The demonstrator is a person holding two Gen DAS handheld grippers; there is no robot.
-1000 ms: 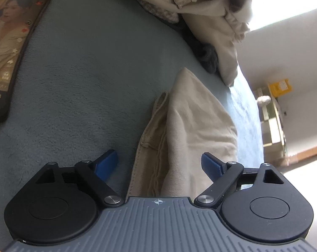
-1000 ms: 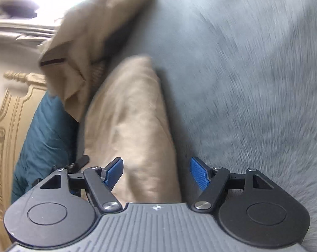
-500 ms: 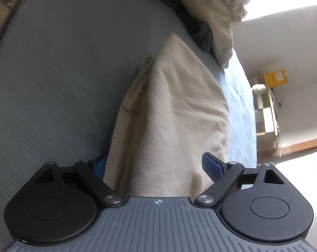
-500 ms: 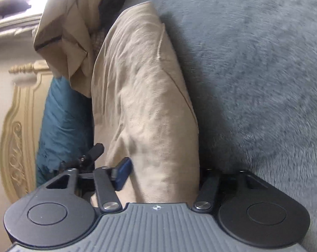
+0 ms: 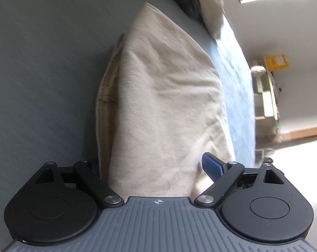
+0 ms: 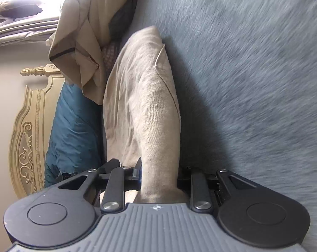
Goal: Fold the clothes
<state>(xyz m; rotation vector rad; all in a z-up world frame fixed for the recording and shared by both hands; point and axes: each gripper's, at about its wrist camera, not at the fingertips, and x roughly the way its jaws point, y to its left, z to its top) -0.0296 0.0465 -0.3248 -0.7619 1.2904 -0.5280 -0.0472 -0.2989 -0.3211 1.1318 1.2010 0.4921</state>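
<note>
A folded beige garment (image 5: 164,105) lies on the grey-blue blanket (image 5: 42,73); it also shows in the right wrist view (image 6: 141,109). My left gripper (image 5: 154,166) is open, its jaws standing on either side of the garment's near end; the blue right pad (image 5: 212,164) shows, the left pad is mostly hidden by cloth. My right gripper (image 6: 158,172) is shut on the other end of the beige garment, the cloth bunched between its jaws.
A pile of other beige clothes (image 6: 85,31) lies beyond the garment, also in the left wrist view (image 5: 211,4). A teal pillow (image 6: 74,126) and a carved cream headboard (image 6: 28,138) are at left. The bed edge, a white wall and a yellow box (image 5: 276,62) are at right.
Both grippers moved in over the ends of the beige garment. The right gripper closed on the cloth. The phone slid out of the left wrist view.
</note>
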